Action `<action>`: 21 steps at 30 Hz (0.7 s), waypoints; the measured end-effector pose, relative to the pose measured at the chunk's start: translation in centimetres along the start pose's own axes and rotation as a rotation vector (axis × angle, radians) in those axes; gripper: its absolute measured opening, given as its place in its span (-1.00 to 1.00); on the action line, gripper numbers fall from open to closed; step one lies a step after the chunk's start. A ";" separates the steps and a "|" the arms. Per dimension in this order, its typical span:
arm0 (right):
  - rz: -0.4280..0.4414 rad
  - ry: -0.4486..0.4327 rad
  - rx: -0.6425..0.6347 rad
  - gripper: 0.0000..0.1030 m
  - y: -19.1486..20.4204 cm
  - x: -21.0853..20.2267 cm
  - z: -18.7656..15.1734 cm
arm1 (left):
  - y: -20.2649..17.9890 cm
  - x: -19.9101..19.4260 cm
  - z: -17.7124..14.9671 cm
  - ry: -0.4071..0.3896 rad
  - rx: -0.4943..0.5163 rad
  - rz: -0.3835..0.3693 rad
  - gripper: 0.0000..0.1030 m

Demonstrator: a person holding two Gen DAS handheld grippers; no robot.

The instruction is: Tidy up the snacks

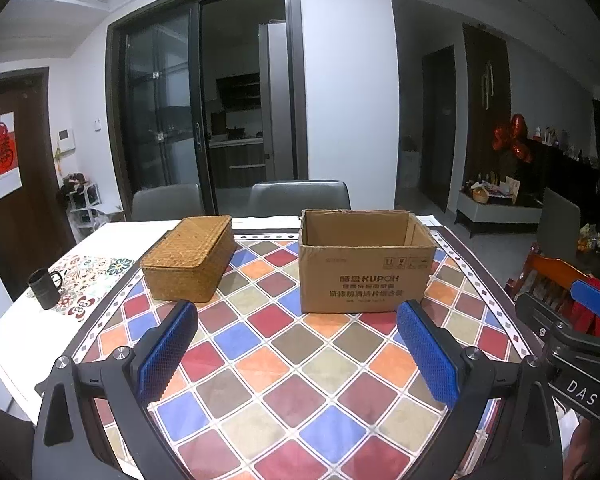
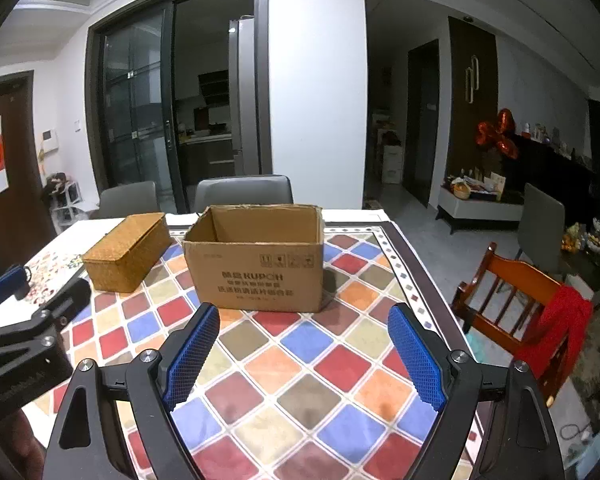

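Observation:
An open cardboard box (image 1: pixel 366 276) (image 2: pixel 256 276) with printed lettering stands on the table with the diamond-patterned cloth (image 1: pixel 284 380) (image 2: pixel 312 360). Its inside shows only bare walls from here. To its left sits a woven basket (image 1: pixel 190 262) (image 2: pixel 126 254) with its lid down. No snacks show in either view. My left gripper (image 1: pixel 296 316) hangs open over the cloth in front of both containers, nothing between its blue pads. My right gripper (image 2: pixel 302 318) is open too, just short of the box's front. Each gripper shows at the edge of the other's view.
A black mug (image 1: pixel 44 288) stands near the table's left edge. Two grey chairs (image 1: pixel 300 196) are pushed in at the far side. A wooden chair (image 2: pixel 516 300) with red cloth on it stands off the table's right edge. Glass sliding doors lie behind.

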State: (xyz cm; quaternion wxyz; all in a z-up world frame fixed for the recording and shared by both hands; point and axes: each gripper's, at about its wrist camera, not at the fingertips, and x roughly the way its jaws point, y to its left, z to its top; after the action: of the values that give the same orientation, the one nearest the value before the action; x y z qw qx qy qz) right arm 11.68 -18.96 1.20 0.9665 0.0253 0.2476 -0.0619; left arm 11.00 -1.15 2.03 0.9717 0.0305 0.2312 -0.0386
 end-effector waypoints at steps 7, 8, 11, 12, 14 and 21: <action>-0.018 -0.006 -0.013 0.69 -0.5 -2.1 -1.2 | 0.1 -2.0 -1.4 -0.002 -0.005 -0.005 0.97; -0.018 -0.005 -0.014 0.69 -0.6 -2.4 -1.4 | 0.1 -2.2 -1.6 0.000 -0.001 -0.004 0.97; -0.024 -0.001 -0.012 0.69 -0.6 -2.9 -1.9 | 0.1 -2.7 -2.1 0.010 0.004 -0.012 0.97; -0.023 -0.001 -0.010 0.69 -0.7 -2.9 -2.1 | 0.1 -2.9 -2.3 0.010 0.004 -0.011 0.97; -0.023 0.000 -0.007 0.69 -0.8 -3.2 -2.5 | 0.2 -3.3 -2.6 0.007 0.005 -0.007 0.97; -0.020 0.006 -0.001 0.69 -0.9 -3.7 -3.3 | 0.4 -4.2 -3.3 0.015 0.004 -0.008 0.97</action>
State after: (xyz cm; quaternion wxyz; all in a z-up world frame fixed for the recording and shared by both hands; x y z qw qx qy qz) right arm 6.75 -19.24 0.11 0.9651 0.0225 0.2510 -0.0711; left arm 5.78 -0.28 1.03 0.9697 0.0318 0.2383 -0.0425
